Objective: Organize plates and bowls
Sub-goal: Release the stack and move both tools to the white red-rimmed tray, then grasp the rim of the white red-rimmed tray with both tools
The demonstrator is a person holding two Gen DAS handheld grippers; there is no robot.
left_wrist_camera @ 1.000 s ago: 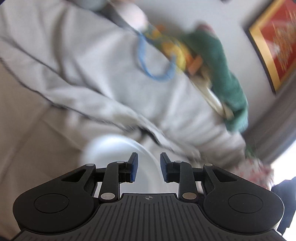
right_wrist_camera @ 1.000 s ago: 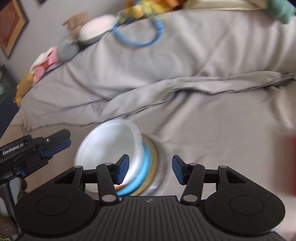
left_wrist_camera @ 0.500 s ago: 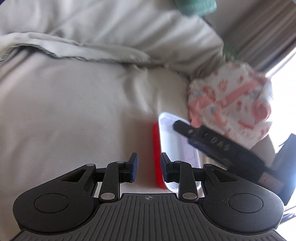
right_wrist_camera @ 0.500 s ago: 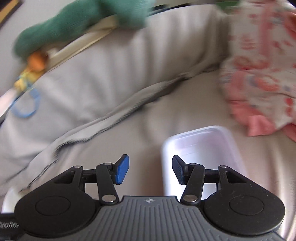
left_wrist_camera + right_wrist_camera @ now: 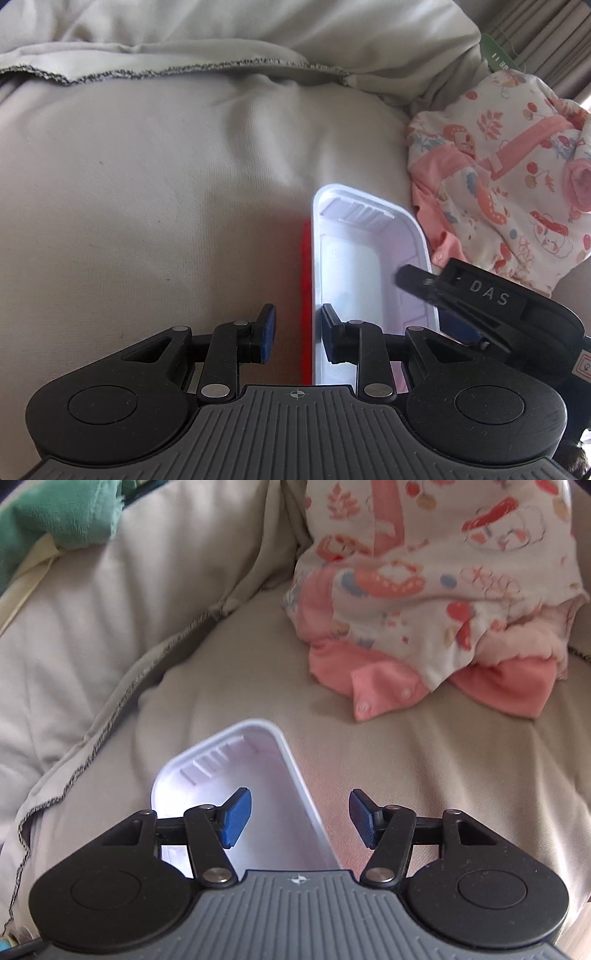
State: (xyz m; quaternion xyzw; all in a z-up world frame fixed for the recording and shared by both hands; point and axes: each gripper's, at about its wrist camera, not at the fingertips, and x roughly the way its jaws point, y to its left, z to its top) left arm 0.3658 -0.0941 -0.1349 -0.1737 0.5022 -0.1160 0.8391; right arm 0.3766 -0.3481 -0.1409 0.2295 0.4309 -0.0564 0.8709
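Note:
A white rectangular tray (image 5: 351,258) with a red outer side lies on the beige sofa cushion (image 5: 147,184). My left gripper (image 5: 297,336) stands over the tray's near left wall, one finger inside and one outside. Its pads are not pressing on the wall, so it is open. My right gripper (image 5: 300,823) straddles the tray's (image 5: 258,768) right wall with a wide gap. Its jaws are opening and clear of the plastic. In the left wrist view the right gripper (image 5: 436,306) reaches in from the right, with one fingertip inside the tray.
A bundle of floral pink-and-white cloth (image 5: 498,184) lies just right of the tray, and just beyond it in the right wrist view (image 5: 424,590). A green plush toy (image 5: 55,513) sits on the sofa back. The cover's folded seam (image 5: 184,70) runs behind the cushion.
Both views have swung away from a stack of bowls and plates to the white tray. Both grippers have come down over its walls. The right jaws have widened.

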